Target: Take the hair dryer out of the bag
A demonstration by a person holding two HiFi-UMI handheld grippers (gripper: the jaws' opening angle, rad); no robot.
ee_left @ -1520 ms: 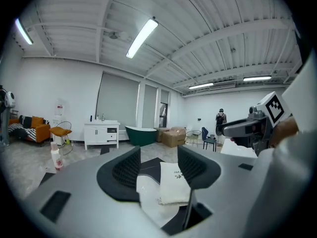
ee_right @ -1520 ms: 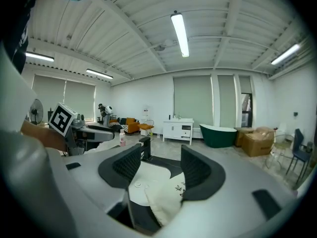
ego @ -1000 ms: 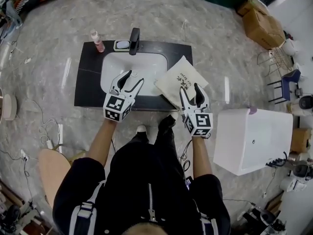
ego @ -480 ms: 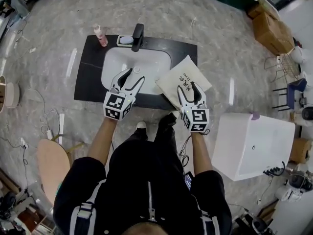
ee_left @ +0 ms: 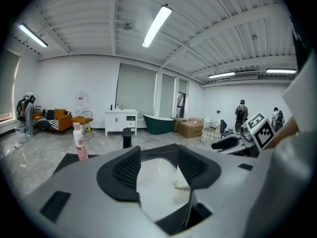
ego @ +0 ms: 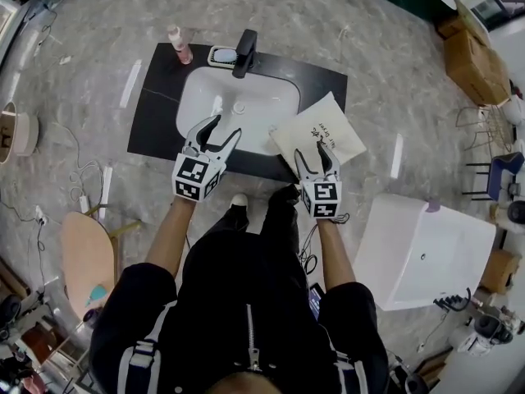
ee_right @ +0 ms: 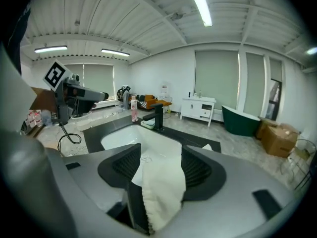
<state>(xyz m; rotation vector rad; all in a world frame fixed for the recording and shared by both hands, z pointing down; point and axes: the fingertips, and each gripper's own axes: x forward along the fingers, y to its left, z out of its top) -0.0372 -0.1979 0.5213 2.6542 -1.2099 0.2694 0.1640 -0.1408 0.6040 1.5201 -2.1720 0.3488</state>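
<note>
A matte black counter [ego: 152, 121] holding a glossy white sink [ego: 246, 105] stands on grey marbled floor [ego: 328, 23]. The cream cloth bag [ego: 328, 134] lies flat on the counter's right end. My right gripper [ego: 311, 153] has its jaws spread around the bag's woven corner; my left gripper [ego: 225, 128] has its jaws spread and empty over the sink's front rim.

- Bag [ego: 320, 134]: cream cloth, matt, coarse weave; the hem looks rough-edged in the right gripper view; black print on top.
- Basin [ego: 262, 105]: white and glossy; we take it for ceramic.
- Countertop [ego: 156, 121]: black, smooth, stone-like, with a pale vein.
- Tap [ego: 244, 52]: black, matt finish.
- Bottle [ego: 180, 44]: pink; we judge it plastic.
- Floor [ego: 328, 15]: grey, marbled, polished, with lamp glare.
- Left gripper [ego: 220, 130] and right gripper [ego: 314, 150]: grey matt plastic shells; pads [ee_left: 125, 171] black and ribbed.
</note>
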